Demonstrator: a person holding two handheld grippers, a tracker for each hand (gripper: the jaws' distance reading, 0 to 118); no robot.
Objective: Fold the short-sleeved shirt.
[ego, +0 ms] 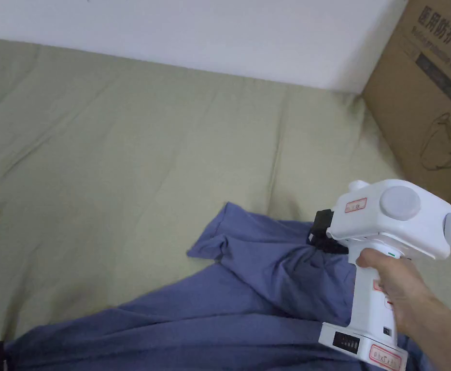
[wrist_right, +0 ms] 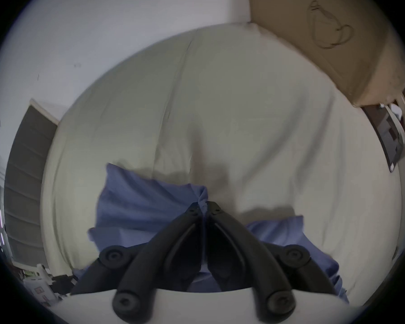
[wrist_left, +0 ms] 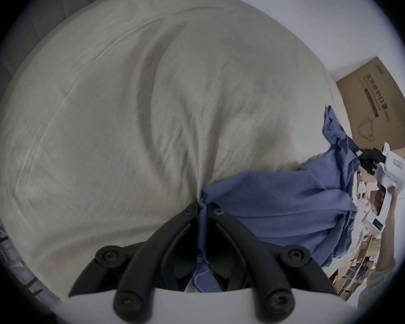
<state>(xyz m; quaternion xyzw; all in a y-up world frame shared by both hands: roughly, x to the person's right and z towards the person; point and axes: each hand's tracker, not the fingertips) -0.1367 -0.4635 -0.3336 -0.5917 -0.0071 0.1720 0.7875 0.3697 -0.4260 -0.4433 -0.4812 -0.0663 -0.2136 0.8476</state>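
The blue shirt [ego: 248, 299] lies crumpled on a pale green bed sheet [ego: 123, 159], stretched between the two tools. The right hand-held gripper [wrist_right: 203, 208] has both jaws closed on a bunched fold of shirt, one sleeve spread to its left. The left hand-held gripper [wrist_left: 202, 210] likewise pinches the shirt's edge, cloth trailing off to its right. A cardboard box [ego: 427, 92] stands beyond the right hand [ego: 398, 290]
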